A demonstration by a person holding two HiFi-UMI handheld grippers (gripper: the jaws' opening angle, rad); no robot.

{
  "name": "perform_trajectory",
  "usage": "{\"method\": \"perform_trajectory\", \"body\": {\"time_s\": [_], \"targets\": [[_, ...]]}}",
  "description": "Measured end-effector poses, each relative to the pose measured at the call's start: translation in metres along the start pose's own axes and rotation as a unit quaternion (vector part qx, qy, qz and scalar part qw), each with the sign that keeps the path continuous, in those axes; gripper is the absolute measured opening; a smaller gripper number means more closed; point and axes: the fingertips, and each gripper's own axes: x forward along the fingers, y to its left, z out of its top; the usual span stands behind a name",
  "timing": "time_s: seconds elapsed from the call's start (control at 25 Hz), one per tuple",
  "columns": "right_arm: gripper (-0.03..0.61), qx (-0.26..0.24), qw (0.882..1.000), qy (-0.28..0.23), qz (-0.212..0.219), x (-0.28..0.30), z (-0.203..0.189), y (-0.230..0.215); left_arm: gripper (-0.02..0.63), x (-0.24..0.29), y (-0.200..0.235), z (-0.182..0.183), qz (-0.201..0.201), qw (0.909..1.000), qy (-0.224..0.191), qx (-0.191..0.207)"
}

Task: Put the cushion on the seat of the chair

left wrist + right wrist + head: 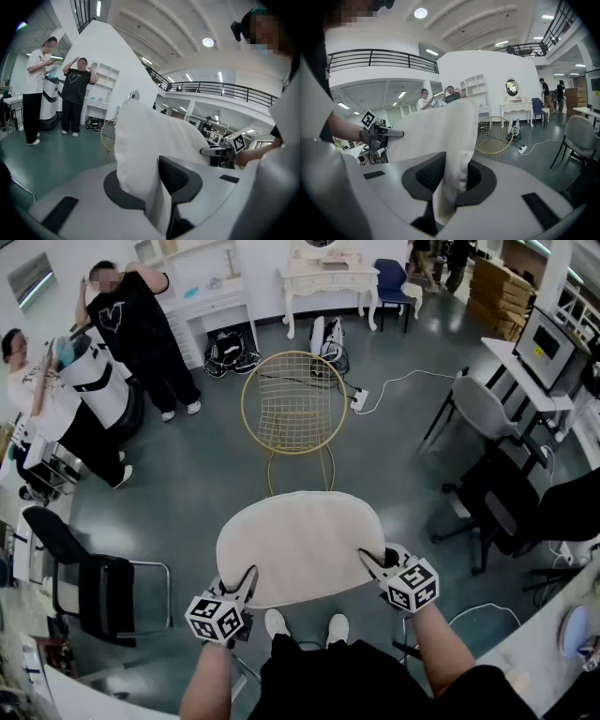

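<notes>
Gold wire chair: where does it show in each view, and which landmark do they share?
Head view: gold wire chair, upper centre, beyond the cushion.
Left gripper view: left of centre, partly behind the cushion.
Right gripper view: right of centre, beside the cushion.
Shared landmark: the white cushion, central in all three.

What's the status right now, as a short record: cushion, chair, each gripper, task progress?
cushion: white, oval, held in the air by its near edge, short of the chair
chair: gold wire, on the floor ahead, nothing on it
left gripper: shut on the cushion's near-left edge
right gripper: shut on the cushion's near-right edge
progress: cushion not yet on the chair
</notes>
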Motion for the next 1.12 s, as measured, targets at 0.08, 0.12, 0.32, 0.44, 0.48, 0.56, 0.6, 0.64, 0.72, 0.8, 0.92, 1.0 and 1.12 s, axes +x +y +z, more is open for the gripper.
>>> {"method": "perform_trajectory", "body": {"time_s": [0.08,0.12,0.32,0.44,0.48,0.56,0.6,0.64,0.72,0.8,0.92,1.0,1.12], "targets": [[0.072,0.001,1.000,0.000,-0.001,0.001,-0.001,-0.001,0.101,0.001,0.000,-0.001,-0.001,1.0000,0.000,0.000],[0.072,0.001,1.000,0.000,-0.001,0.001,-0.001,-0.002,0.101,0.002,0.000,-0.001,-0.001,1.0000,0.000,0.000],[0.071,0.002,1.000,0.000,0.001,-0.001,-0.001,-0.001,0.101,0.001,-0.002,-0.001,0.001,1.0000,0.002,0.000],[0.072,0.006,1.000,-0.001,0.003,-0.001,-0.002,-0.001,0.101,0.001,-0.001,-0.001,0.001,1.0000,0.002,-0.001],[0.074,0.008,1.000,-0.001,0.004,0.000,-0.002,0.000,0.101,0.001,0.000,-0.001,0.001,1.0000,0.001,-0.001],[0.077,0.015,1.000,-0.002,0.007,0.001,-0.003,0.000,0.101,0.000,0.001,-0.001,0.000,1.0000,0.002,-0.001],[0.077,0.017,1.000,-0.002,0.007,0.001,-0.003,0.001,0.101,0.000,0.002,0.000,-0.001,1.0000,0.002,0.000],[0.077,0.019,1.000,-0.002,0.008,0.002,-0.003,0.001,0.101,0.001,0.003,0.000,-0.001,1.0000,0.002,0.001],[0.078,0.020,1.000,-0.003,0.007,0.006,-0.002,0.002,0.101,0.001,0.007,0.002,-0.002,1.0000,0.002,0.002],[0.078,0.020,1.000,-0.004,0.006,0.012,-0.001,0.004,0.101,0.001,0.013,0.003,-0.003,1.0000,0.002,0.002],[0.078,0.022,1.000,-0.005,0.004,0.022,0.005,0.010,0.101,-0.002,0.025,0.009,-0.003,1.0000,0.002,0.002],[0.078,0.023,1.000,-0.005,0.003,0.030,0.011,0.015,0.101,-0.005,0.035,0.015,-0.004,1.0000,0.002,0.003],[0.078,0.024,1.000,-0.006,0.000,0.044,0.020,0.024,0.101,-0.010,0.051,0.024,-0.007,1.0000,0.002,0.005]]}}
